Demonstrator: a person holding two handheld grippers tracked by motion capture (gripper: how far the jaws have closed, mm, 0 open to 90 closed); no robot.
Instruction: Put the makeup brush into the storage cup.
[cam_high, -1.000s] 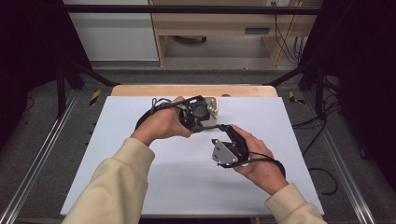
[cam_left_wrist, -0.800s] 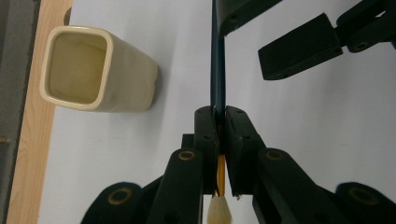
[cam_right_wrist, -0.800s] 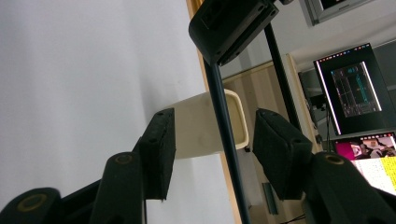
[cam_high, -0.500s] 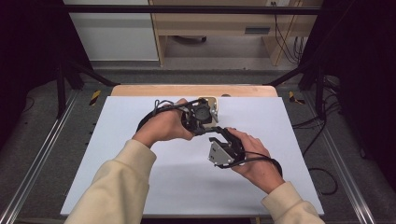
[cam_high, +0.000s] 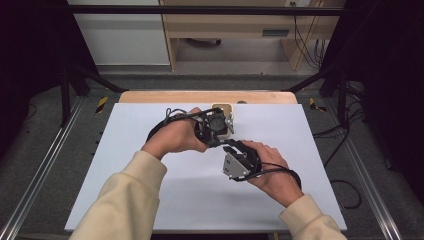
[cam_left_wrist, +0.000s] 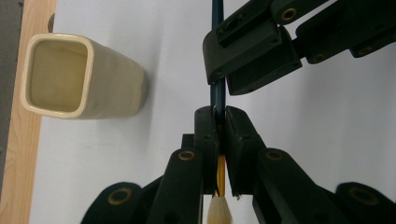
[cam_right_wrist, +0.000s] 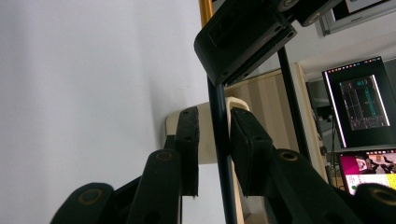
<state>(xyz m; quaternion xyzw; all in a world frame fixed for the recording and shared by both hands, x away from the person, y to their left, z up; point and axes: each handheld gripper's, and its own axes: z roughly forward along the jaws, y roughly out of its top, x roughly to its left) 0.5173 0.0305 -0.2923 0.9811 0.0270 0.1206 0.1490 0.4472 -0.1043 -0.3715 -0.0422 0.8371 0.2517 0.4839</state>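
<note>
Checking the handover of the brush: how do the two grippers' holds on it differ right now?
The left gripper is clamped on the brush near its bristle end; the right gripper has just been closing, with a gap still showing beside the dark handle. Both straddle the same brush above the white table.

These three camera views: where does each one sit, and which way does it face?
High view: above the table, looking down; both forearms, left gripper and right gripper show.
Left gripper view: on the left gripper, whose jaws clamp a paintbrush; cup beyond.
Right gripper view: on the right gripper, jaws closing around the brush handle.
Shared: brush, cup, the other gripper.
</note>
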